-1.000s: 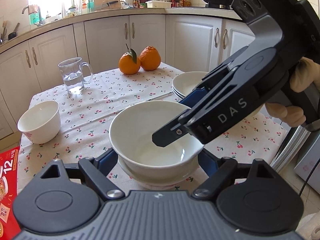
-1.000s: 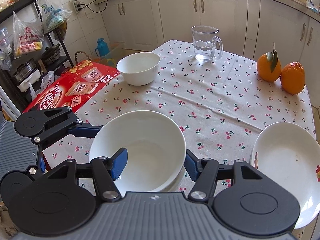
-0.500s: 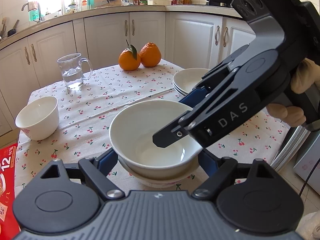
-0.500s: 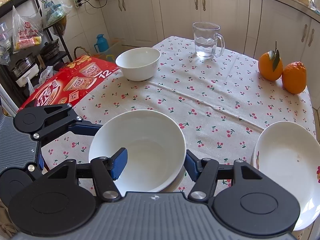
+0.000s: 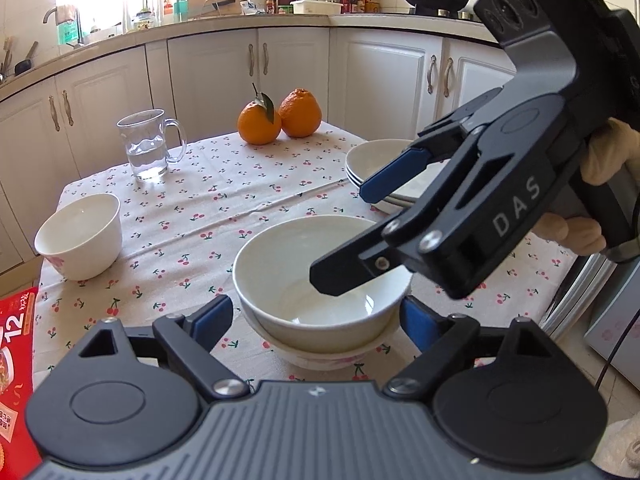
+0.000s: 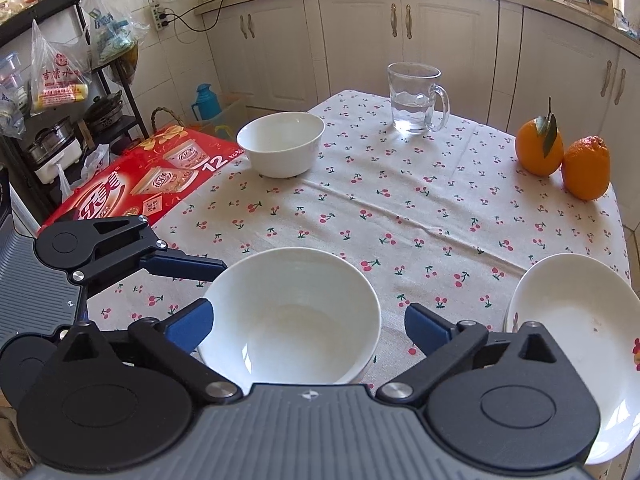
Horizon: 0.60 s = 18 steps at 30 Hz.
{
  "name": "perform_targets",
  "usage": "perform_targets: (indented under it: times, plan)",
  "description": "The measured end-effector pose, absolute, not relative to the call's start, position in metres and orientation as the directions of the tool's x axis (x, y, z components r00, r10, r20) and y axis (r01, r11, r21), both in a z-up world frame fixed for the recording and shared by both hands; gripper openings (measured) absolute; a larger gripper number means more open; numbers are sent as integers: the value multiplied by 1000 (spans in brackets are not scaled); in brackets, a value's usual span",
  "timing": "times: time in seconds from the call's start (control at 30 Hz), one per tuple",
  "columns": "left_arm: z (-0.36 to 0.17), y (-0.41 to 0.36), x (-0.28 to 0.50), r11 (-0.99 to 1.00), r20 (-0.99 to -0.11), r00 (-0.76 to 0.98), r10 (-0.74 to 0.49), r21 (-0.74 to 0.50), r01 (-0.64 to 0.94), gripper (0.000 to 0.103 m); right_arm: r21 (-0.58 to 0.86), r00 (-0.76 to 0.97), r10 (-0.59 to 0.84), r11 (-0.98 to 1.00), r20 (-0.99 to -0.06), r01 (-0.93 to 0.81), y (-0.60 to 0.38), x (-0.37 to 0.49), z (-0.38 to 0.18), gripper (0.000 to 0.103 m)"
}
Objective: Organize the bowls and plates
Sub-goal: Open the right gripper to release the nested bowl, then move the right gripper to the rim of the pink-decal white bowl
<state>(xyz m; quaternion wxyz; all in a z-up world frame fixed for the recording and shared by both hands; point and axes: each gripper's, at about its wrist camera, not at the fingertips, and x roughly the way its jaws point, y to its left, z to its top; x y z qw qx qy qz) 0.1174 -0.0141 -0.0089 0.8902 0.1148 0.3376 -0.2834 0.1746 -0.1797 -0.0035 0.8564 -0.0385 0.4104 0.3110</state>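
Observation:
A white bowl (image 5: 320,276) sits nested in a second white bowl (image 5: 320,354) on the cherry-print tablecloth; it also shows in the right wrist view (image 6: 292,316). My left gripper (image 5: 316,320) is open, its blue pads either side of the stack without touching it. My right gripper (image 6: 308,320) is open around the top bowl, also apart from it; it shows in the left wrist view (image 5: 352,236) above the bowl. A third white bowl (image 5: 80,236) (image 6: 280,144) stands alone at the table's far left. A stack of white plates (image 5: 376,160) (image 6: 572,336) lies at the right.
A glass mug of water (image 5: 148,148) and two oranges (image 5: 280,118) stand at the far side of the table. A red carton (image 6: 132,184) lies beside the table's left edge. Kitchen cabinets (image 5: 248,72) run behind the table. A rack with pots and bags (image 6: 60,92) stands at the left.
Both grippers have drawn back and up a little from the stacked bowls, and the right gripper's jaws stand wider apart. The bowls stay where they were.

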Motion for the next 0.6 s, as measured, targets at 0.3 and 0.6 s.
perform_targets:
  times: [0.3, 0.6]
  plan:
    - [-3, 2, 104, 821, -655, 634, -411, 37, 570, 91, 208, 482, 506, 813, -715, -544, -182, 176, 11, 103]
    - [1, 32, 99, 855, -632, 683, -367, 60, 515, 92, 129, 500, 471, 808, -726, -575, -154, 169, 30, 103]
